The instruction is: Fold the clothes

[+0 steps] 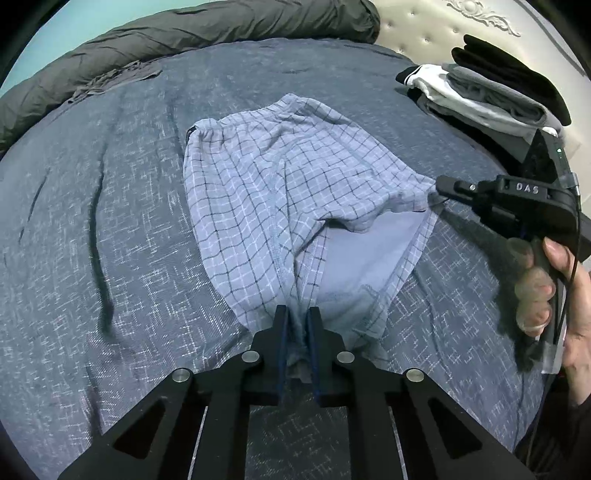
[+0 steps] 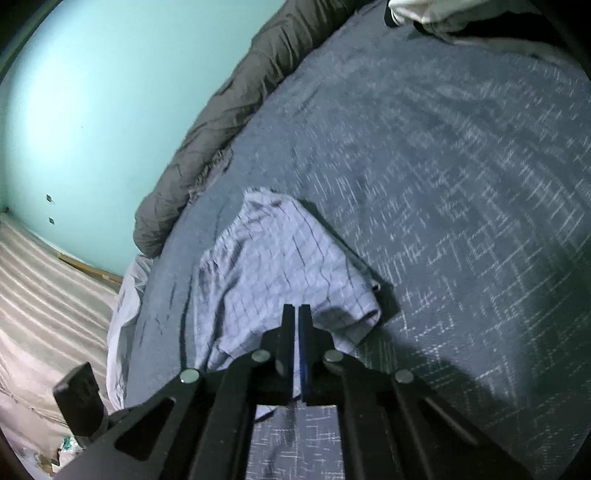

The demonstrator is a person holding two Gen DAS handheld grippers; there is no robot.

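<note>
A pair of light blue checked shorts [image 1: 258, 192] lies spread on the blue-grey bedspread [image 1: 110, 221], waistband at the far end. My left gripper [image 1: 298, 314] is shut on the near hem, with bunched cloth between its fingers. My right gripper [image 1: 441, 182], held by a hand [image 1: 550, 288], is shut on the right edge of the shorts and lifts it, baring the pale inner side. In the right wrist view the checked shorts [image 2: 280, 266] rise up to the right gripper [image 2: 297, 310], whose jaws are pressed together on the cloth.
A rolled dark grey duvet [image 1: 184, 33] lines the far side of the bed. A pile of folded clothes [image 1: 491, 92], black, white and grey, sits at the far right by the padded headboard [image 1: 424, 26]. A teal wall [image 2: 92, 110] and a striped floor [image 2: 44, 295] lie beyond the bed.
</note>
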